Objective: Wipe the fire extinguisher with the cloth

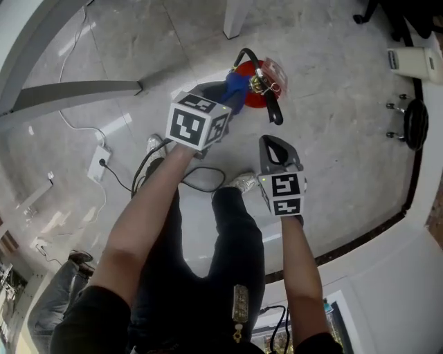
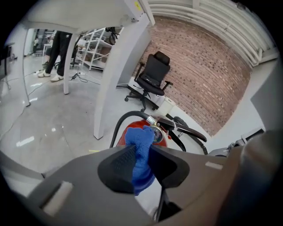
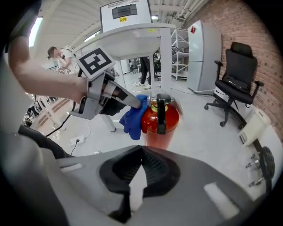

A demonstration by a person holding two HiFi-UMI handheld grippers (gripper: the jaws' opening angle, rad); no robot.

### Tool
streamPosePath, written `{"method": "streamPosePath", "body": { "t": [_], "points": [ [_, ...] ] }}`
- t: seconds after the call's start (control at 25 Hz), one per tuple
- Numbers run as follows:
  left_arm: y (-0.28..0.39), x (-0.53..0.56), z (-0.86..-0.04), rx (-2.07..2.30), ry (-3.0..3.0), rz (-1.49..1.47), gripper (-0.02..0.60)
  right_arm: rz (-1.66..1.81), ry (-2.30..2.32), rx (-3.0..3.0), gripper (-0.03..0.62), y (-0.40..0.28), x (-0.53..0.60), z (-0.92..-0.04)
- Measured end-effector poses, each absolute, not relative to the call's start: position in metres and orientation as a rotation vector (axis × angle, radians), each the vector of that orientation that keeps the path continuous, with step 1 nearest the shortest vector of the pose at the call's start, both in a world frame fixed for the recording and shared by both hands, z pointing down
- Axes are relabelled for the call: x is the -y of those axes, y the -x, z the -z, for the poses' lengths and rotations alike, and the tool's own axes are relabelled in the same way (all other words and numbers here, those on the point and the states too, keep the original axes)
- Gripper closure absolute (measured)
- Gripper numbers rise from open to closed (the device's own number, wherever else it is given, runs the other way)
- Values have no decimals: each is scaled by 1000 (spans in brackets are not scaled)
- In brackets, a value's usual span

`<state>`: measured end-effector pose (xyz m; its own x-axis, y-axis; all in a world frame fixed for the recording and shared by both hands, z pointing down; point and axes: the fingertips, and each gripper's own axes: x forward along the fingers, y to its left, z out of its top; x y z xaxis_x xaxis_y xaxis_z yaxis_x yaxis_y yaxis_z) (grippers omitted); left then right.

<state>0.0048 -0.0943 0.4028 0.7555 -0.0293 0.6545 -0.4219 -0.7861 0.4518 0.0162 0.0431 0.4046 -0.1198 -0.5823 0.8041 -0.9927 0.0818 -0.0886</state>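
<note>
The red metal fire extinguisher (image 1: pixel 253 101) stands upright on the glossy grey floor (image 1: pixel 332 138), on the far side of the person's feet and just near of a white table leg (image 1: pixel 235 17). The left gripper (image 1: pixel 232 90) has its fingers (image 2: pixel 118 161) closed partway on a bunched blue terry cloth (image 2: pixel 140 148). The wad fills the gap between the pads and sticks out past the tips, pressing on the left of the extinguisher's top. The right gripper (image 3: pixel 141 153) hangs nearer the person and to the right, well apart from the cylinder, its fingers closed together on nothing.

The wiping looks to be at the top only, with the cylinder wall yet to be done. To do it well, grip firmly so the cloth cannot slide out, and lead with the soft wad, not the hard tips. Sweep down and round the wall, going around the black hose (image 2: pixel 116 129) and black lever (image 2: pixel 184 129) so they don't snag. Sideways pressure should be light, since the free-standing cylinder could tip; the idle right gripper might steady it.

The left gripper view shows the cloth lying against the round gauge (image 2: pixel 156 133), but little of the wall. The right gripper view shows most of the red side, with the cloth draped at its upper left. Only the head view shows both grippers together.
</note>
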Motion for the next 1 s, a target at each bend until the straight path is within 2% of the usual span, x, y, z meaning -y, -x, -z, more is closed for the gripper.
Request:
{"method": "streamPosePath", "body": {
  "t": [0.4,0.6,1.0],
  "points": [
    [-4,55,-408,263,-2344,-672,497,-894,-1488,1704,592,-19,-68,-445],
    [0,90,-406,224,-2429,-655,497,-882,-1558,1679,592,-16,-57,-438],
    [-47,153,-400,158,-2620,-603,497,-721,-1380,1831,592,-6,-52,-463]
  ]
}}
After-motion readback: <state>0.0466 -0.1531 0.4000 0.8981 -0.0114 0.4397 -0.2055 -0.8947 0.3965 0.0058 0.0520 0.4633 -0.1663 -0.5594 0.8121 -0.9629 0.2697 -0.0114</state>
